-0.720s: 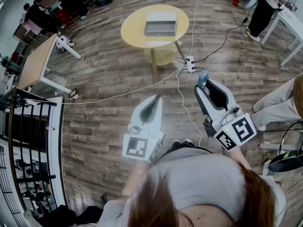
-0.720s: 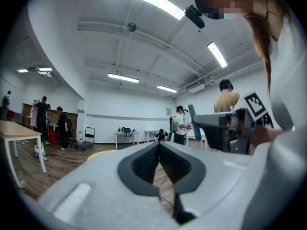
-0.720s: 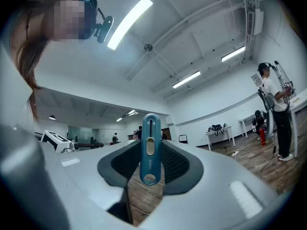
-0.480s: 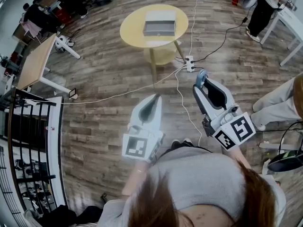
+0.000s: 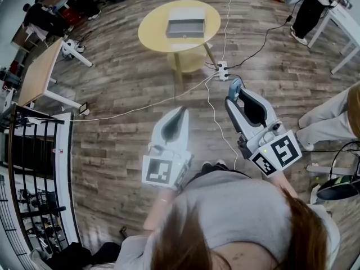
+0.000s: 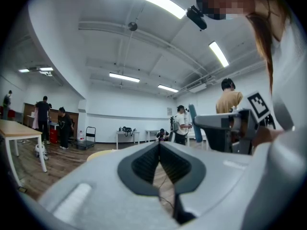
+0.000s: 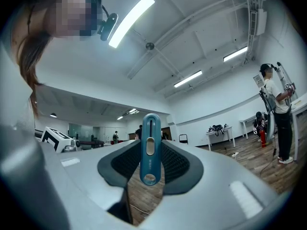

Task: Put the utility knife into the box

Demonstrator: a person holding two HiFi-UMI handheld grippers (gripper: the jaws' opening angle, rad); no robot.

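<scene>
A blue utility knife (image 7: 150,150) stands upright between the jaws of my right gripper (image 7: 149,147), which is shut on it. In the head view the knife (image 5: 235,89) pokes out at the tip of the right gripper (image 5: 235,92), held at waist height over the wooden floor. My left gripper (image 5: 181,115) is beside it on the left, its jaws closed together at the tip with nothing between them (image 6: 159,150). The grey open box (image 5: 185,23) sits on a round yellow table (image 5: 153,35) some way ahead.
A white cable (image 5: 140,110) and a power strip (image 5: 223,71) lie on the floor between me and the table. A wooden desk (image 5: 38,73) stands at the left, a black railing (image 5: 28,151) below it. People stand at the right (image 5: 310,10) and far left.
The table with the box has shifted slightly up and left in the head view. Both grippers keep their pose, and the right one still holds the knife.
</scene>
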